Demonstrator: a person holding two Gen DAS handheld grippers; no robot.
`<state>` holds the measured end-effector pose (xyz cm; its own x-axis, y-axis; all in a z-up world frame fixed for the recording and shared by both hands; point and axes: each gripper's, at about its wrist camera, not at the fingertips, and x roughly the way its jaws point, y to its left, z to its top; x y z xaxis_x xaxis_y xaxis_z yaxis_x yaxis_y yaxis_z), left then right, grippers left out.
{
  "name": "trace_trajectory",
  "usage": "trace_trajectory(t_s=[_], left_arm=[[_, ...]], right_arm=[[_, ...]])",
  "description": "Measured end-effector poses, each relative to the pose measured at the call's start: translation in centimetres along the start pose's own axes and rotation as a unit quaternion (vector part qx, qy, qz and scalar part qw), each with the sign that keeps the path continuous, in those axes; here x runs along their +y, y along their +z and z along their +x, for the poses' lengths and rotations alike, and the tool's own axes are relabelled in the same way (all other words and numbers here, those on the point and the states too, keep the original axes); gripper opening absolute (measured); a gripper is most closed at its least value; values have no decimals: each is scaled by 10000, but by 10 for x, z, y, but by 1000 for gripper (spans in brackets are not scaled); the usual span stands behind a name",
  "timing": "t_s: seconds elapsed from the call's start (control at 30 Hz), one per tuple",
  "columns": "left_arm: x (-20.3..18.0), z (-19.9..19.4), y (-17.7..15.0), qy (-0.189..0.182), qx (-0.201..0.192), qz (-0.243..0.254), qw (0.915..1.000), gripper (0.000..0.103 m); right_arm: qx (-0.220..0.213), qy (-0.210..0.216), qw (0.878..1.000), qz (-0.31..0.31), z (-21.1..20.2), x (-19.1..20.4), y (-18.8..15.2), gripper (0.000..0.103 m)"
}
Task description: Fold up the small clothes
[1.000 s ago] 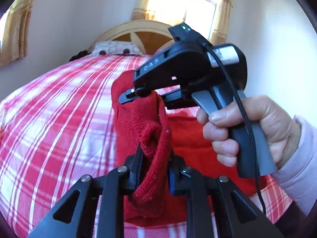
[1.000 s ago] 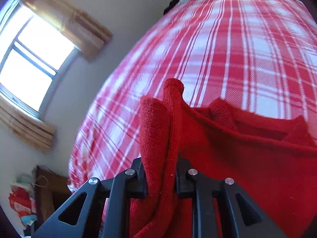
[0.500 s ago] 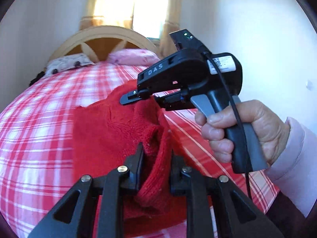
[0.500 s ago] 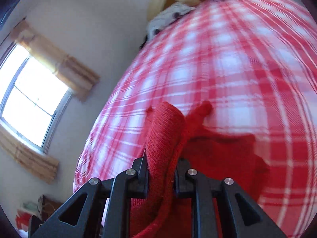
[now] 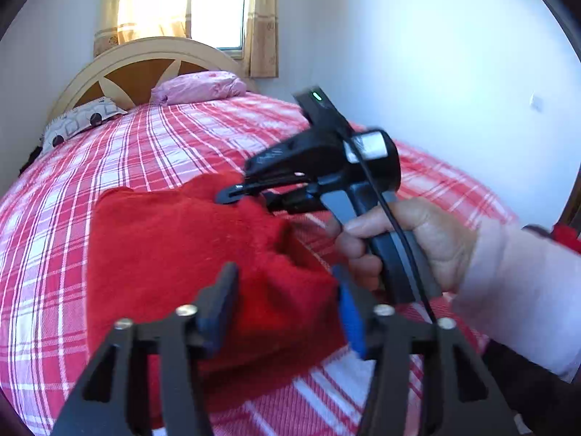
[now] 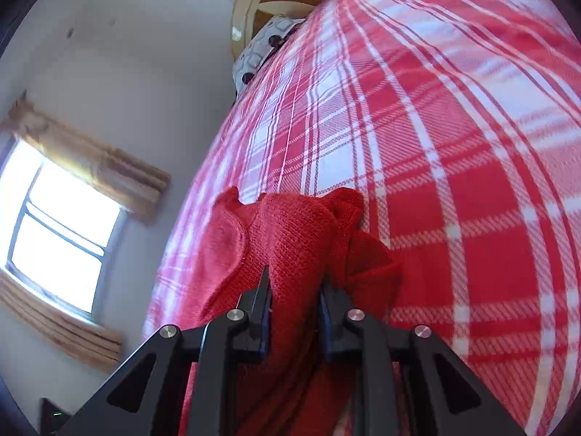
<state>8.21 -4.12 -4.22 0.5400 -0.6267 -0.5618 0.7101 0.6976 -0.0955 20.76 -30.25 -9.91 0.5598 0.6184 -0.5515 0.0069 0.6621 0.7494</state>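
Bright daylight enters through the curtained window, which is overexposed to plain white in both my views. My black left tongs and black right tongs look smeared by motion blur. The red-and-white checked bedspread bends strongly near the dark round edges.

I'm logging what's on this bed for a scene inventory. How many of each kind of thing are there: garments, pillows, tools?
Red knitted garment: 1
Pillows, one pink and one patterned grey: 2
Handheld tools, left tool open and right tool shut on the garment: 2
Total: 5
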Motion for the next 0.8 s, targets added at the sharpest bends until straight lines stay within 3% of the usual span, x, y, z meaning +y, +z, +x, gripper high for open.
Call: trace_trajectory(t_s=[0.13, 0.23, 0.33, 0.5, 0.67, 0.8], left_arm=[[46, -46, -7, -84, -462, -387, 9981, 82], [80, -72, -14, 292, -685, -774, 9942, 89], [104, -66, -21, 764, -478, -1058, 9903, 89], [121, -53, -37, 1068, -47, -1539, 9823, 89], [115, -62, -46, 1119, 30, -1442, 9832, 89], [110, -68, -53, 1191, 121, -1266, 9847, 89]], right_arm=[[-827, -383, 9958, 43, -54, 9, -13, 27], [-1097, -253, 9934, -227, -92, 34, -48, 27], [-967, -11, 9918, -838, -104, 73, -95, 28], [-623, -687, 9752, -2011, -89, 116, -146, 29], [-336, -869, 9671, -2365, -74, 116, -156, 29], [154, -1075, 9677, -2274, -51, 91, -160, 29]])
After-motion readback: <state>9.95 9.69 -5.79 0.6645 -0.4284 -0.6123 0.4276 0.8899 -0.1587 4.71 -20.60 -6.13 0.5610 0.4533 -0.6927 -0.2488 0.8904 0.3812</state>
